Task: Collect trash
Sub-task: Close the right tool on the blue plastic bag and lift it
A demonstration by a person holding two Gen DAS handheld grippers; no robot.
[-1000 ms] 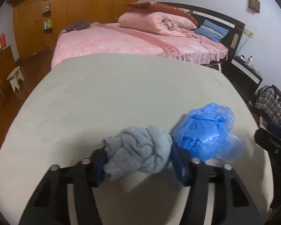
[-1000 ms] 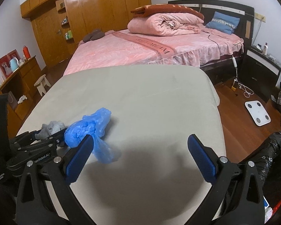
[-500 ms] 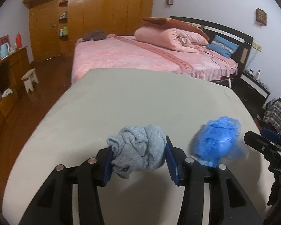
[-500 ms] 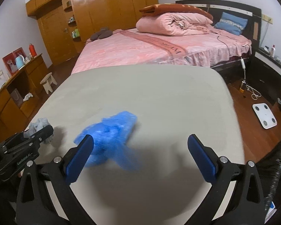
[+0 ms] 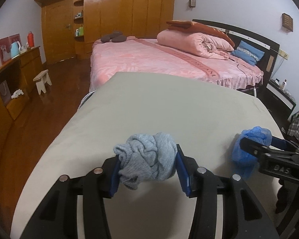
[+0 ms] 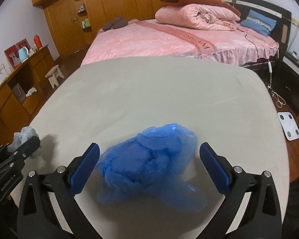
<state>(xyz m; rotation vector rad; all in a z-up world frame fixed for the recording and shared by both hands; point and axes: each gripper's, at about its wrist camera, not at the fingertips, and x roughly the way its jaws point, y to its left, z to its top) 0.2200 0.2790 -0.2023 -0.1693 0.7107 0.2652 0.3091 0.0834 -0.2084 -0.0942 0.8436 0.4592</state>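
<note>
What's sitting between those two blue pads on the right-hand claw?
A crumpled blue plastic bag on the grey table, seen in the right wrist view. The pads stand apart from it.

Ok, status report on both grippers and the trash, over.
Left gripper shut on grey sock bundle. Right gripper open, straddling blue plastic bag on the grey table. Nothing in the way.

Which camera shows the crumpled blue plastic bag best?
The right wrist view: the crumpled blue plastic bag lies whole and central between open fingers. The left wrist view shows it small at the edge, partly behind the right gripper.
</note>
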